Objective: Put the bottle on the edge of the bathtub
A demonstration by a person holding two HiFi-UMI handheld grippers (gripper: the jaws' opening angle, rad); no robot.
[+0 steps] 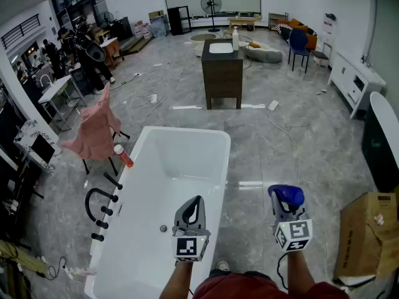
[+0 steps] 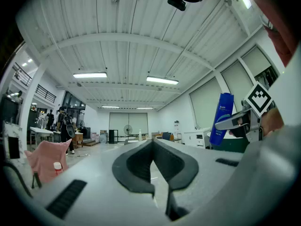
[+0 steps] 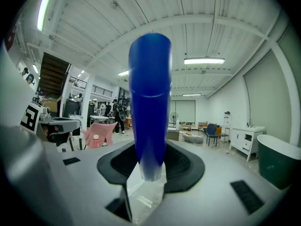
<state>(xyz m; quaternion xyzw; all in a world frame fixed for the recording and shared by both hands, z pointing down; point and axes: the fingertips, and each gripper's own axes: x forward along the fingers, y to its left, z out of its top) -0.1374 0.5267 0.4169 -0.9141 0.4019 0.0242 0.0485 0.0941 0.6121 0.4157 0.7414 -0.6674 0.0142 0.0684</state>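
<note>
My right gripper [image 1: 287, 205] is shut on a blue bottle [image 1: 286, 195], held upright above the grey floor just right of the white bathtub [image 1: 225, 159]. In the right gripper view the bottle [image 3: 150, 102] stands between the pads and fills the middle. The left gripper view shows the same bottle [image 2: 221, 119] off to its right. My left gripper [image 1: 195, 202] hovers over the tub's near right rim, its jaws shut with nothing in them [image 2: 151, 145]. A small red bottle with a white cap [image 1: 123, 156] stands on the tub's left edge.
A black faucet set [image 1: 100, 205] is mounted by the tub's left side. A pink cloth hangs over a chair [image 1: 94, 129] further left. A cardboard box [image 1: 368, 237] and a dark tub [image 1: 380, 143] are at the right. A dark cabinet [image 1: 222, 75] stands ahead.
</note>
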